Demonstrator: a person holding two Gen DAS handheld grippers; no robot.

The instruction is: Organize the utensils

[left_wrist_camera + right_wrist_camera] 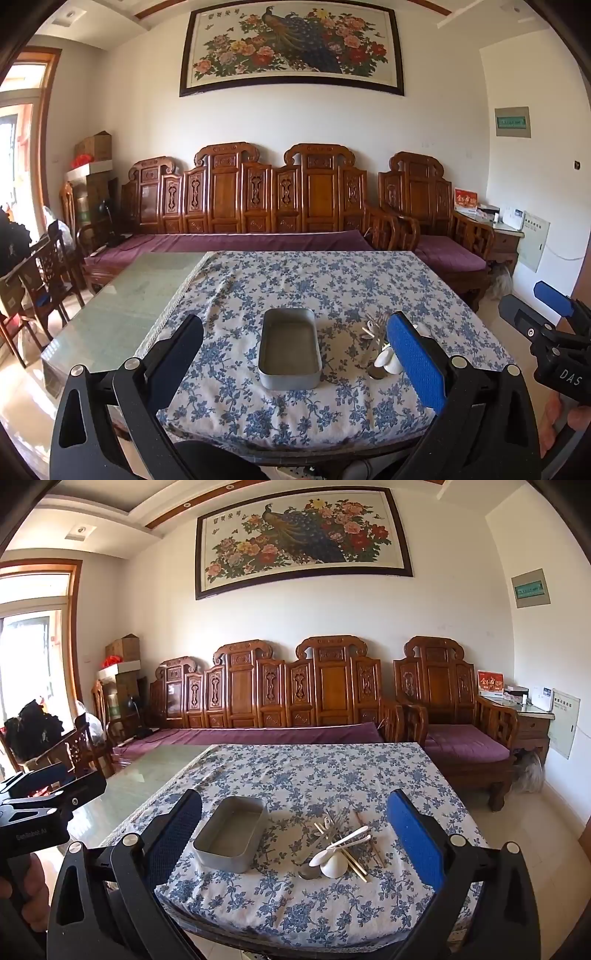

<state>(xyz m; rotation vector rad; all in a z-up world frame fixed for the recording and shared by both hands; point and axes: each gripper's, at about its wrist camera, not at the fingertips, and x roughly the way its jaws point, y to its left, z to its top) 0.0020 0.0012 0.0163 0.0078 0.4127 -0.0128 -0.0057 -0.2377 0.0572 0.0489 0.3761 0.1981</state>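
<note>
Blue-flowered cloth covers the desk (314, 775) | empty grey rectangular metal tin (231, 838) at centre | mixed pile of metal forks, white spoons and brass chopsticks (341, 845) at its 3 o'clock | left hand-held gripper (295, 354) and right hand-held gripper (295, 834) both spread, empty | best lift one utensil at a time by its handle.
</note>
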